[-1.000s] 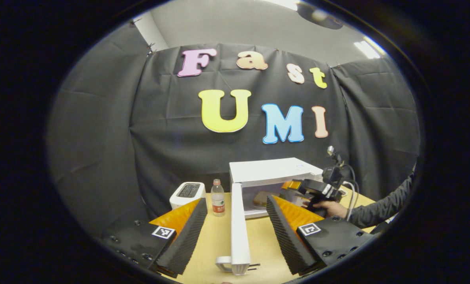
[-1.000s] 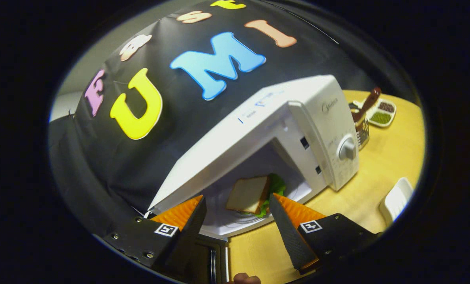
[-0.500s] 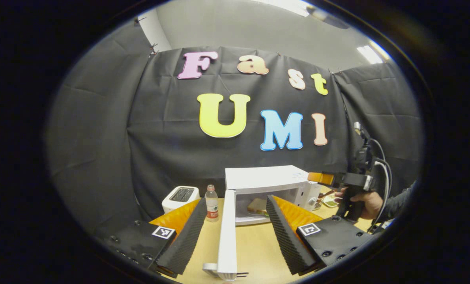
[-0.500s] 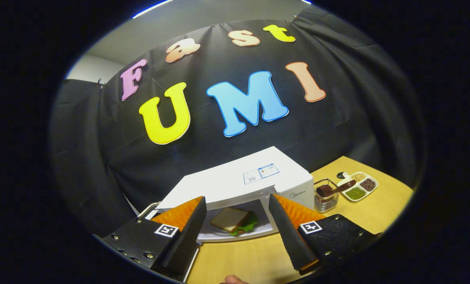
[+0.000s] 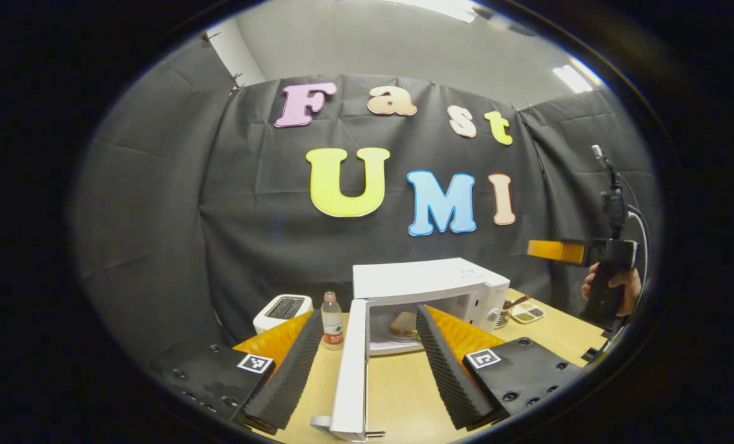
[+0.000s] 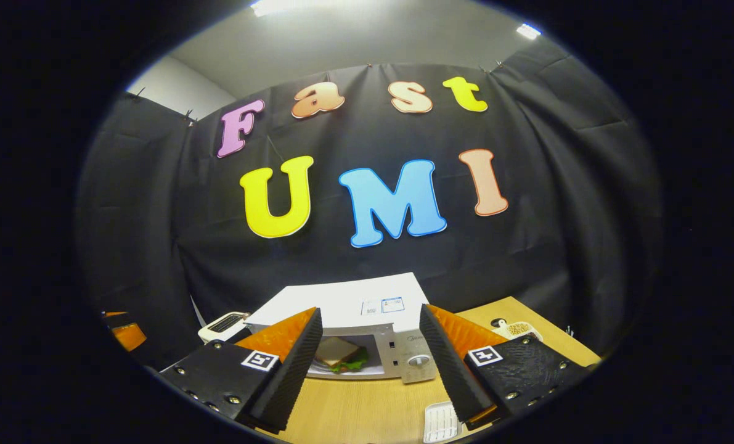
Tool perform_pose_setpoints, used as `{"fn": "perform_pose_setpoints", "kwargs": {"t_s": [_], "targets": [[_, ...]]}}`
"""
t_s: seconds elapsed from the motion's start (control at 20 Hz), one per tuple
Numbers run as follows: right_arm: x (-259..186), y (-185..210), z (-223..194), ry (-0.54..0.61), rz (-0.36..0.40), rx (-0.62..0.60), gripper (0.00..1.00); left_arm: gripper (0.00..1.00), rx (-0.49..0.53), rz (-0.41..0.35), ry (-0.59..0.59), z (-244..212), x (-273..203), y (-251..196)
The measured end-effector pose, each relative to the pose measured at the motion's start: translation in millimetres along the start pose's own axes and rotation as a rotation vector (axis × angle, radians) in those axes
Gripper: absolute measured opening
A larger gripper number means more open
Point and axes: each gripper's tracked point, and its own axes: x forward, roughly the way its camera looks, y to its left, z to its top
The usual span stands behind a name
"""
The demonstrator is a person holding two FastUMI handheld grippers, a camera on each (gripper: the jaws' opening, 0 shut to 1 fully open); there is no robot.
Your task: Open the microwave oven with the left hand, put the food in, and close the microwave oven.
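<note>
Left gripper view: the microwave door (image 5: 351, 364) stands wide open toward the left hand-held gripper (image 5: 363, 357), whose fingers are spread and empty, ready to close it. The sandwich (image 6: 340, 354) lies inside the microwave (image 6: 354, 308) at the bench's (image 6: 367, 407) back edge; the right hand-held gripper (image 6: 370, 357), released, is clear.

Wooden table (image 5: 403, 388) carries a white microwave (image 5: 425, 283), door open. Left of the microwave: a water bottle (image 5: 331, 320), then a toaster (image 5: 282, 310). Right of it: a sectioned dish (image 5: 527, 312).
</note>
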Motion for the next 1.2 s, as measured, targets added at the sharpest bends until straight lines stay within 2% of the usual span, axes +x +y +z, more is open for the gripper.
{"fn": "perform_pose_setpoints", "kwargs": {"t_s": [0.15,0.35,0.65,0.75,0.8,0.85,1.0,1.2], "targets": [[-5.7,-9.1,10.5,-0.016,-0.011,-0.027,0.95,0.95,0.004,0.036,0.009,-6.2,-5.4,15.6],[-10.5,-8.2,19.9,-0.024,-0.008,-0.051,0.96,1.00,0.051,0.078,0.011,-11.6,-14.8,38.9],[-17.8,2.0,22.9,-0.031,0.031,-0.095,0.96,0.75,0.021,0.125,0.082,-44.5,-36.1,69.3],[-22.3,3.3,23.0,-0.025,0.032,-0.096,0.96,0.29,0.024,0.162,0.120,-62.2,-44.5,85.2],[-22.8,3.3,23.4,-0.024,0.032,-0.093,0.96,0.06,-0.005,0.122,0.149,-75.5,-48.5,78.3],[-23.3,2.2,23.1,-0.023,0.032,-0.092,0.96,0.07,-0.017,0.100,0.167,-85.3,-53.1,73.9],[-26.6,-2.1,27.6,-0.032,0.027,-0.096,0.96,0.07,0.017,0.114,0.236,-118.4,-58.6,89.3],[-29.5,-10.3,40.0,-0.059,0.012,-0.090,0.96,0.07,0.041,0.057,0.289,-136.2,-68.4,70.3]]}}
